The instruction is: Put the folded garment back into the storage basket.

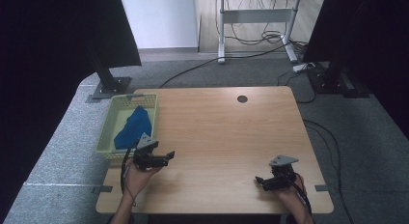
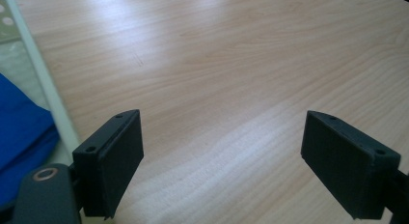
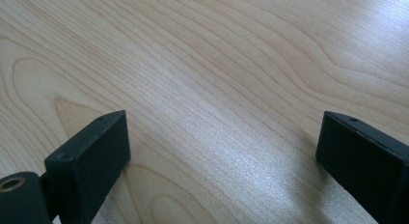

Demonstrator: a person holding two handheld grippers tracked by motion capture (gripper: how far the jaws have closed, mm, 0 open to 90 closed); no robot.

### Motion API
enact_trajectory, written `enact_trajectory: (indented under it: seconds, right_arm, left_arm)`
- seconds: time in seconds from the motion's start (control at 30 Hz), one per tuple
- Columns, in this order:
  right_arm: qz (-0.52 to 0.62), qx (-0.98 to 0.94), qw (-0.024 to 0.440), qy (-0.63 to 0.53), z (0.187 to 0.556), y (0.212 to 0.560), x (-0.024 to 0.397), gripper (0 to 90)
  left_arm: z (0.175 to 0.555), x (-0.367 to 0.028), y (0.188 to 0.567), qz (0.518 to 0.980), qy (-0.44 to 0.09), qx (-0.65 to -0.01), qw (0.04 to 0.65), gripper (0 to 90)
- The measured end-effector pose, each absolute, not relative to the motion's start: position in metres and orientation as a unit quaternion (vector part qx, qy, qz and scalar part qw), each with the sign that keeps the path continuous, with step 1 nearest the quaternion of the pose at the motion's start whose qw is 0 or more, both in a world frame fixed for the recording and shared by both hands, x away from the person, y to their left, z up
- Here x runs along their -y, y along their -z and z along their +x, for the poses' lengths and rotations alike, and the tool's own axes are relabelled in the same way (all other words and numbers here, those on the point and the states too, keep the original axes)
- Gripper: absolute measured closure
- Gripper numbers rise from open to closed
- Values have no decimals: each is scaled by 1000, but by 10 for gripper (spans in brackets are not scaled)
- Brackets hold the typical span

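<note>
- Crumpled blue cloth (image 1: 134, 128) lying inside the pale yellow-green perforated plastic basket (image 1: 107, 123), at the left edge of the light wooden bench (image 1: 226, 137).
- Left gripper (image 1: 166, 157) just beside the basket's near right corner, over bare wood; jaws spread wide, nothing between them.
- Right gripper (image 1: 261, 181) well apart from the cloth, near the front right of the bench; jaws spread too, holding nothing.
- Likely handling: soft, light, limp fabric; bound to sag and unfold once lifted, little risk of slipping or damage.
- Best hold, as judged: a raised fold or the upper ridge of the heap, pinched from above, clear of the basket wall.
- High view: gives the whole layout, cloth heaped toward the basket's near half, both hands, dark cable hole at the far edge.
- Left gripper view: brings in close the cloth's edge (image 2: 21, 132) and pale basket rim (image 2: 46, 84) at the left.
- Right gripper view: wood grain between its black jaws.
</note>
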State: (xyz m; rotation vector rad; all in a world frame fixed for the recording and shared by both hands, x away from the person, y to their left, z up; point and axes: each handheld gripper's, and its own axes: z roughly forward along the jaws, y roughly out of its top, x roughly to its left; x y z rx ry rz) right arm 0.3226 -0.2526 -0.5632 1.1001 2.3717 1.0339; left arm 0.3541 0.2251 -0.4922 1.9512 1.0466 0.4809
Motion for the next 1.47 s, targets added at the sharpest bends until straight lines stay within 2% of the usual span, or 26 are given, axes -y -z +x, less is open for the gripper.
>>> enact_trajectory:
  seconds: [0.43,1.07,1.47]
  right_arm:
    - [386,-832,164,-363,323,563,253,47]
    - [385,-833,164,-363,322,563,252,47]
    - [385,-833,164,-363,322,563,252,47]
  left_arm:
    - [333,-220,513,789,-193,-413,411,148]
    - [319,-214,552,813,-184,-432,343,134]
    - [318,-214,556,814,-194,-424,347,96]
